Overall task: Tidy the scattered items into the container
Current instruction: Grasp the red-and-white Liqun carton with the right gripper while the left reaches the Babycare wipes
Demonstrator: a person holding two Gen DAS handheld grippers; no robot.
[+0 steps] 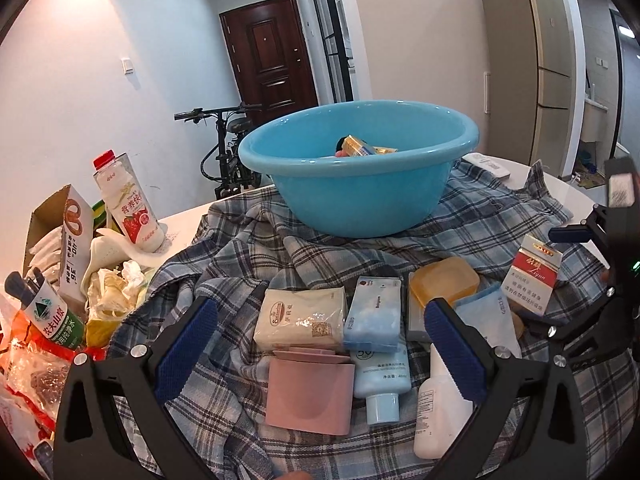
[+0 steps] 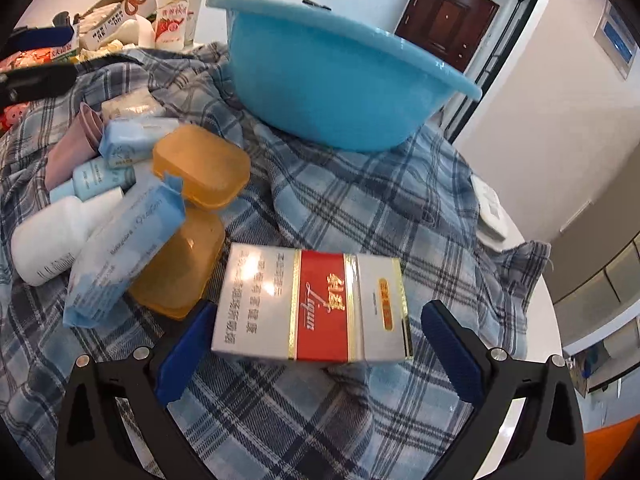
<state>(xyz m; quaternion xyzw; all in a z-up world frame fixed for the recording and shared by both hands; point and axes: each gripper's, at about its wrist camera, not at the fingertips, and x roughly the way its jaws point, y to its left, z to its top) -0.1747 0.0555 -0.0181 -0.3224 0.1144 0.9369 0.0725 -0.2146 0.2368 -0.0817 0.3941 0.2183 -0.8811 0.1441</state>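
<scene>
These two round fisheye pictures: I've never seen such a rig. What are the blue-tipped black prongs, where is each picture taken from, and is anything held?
The prongs are fingers of hand-held grippers; a person carries one in each hand, with a camera looking along its fingers.

The left wrist view shows the left gripper open above a pink box, tissue packs and bottles on a plaid cloth.

The right wrist view shows the right gripper open around a cigarette pack; whether the pads touch it is unclear.

Behind stands the blue basin, the container, already holding a few items. Snack clutter lies off to the left.
</scene>
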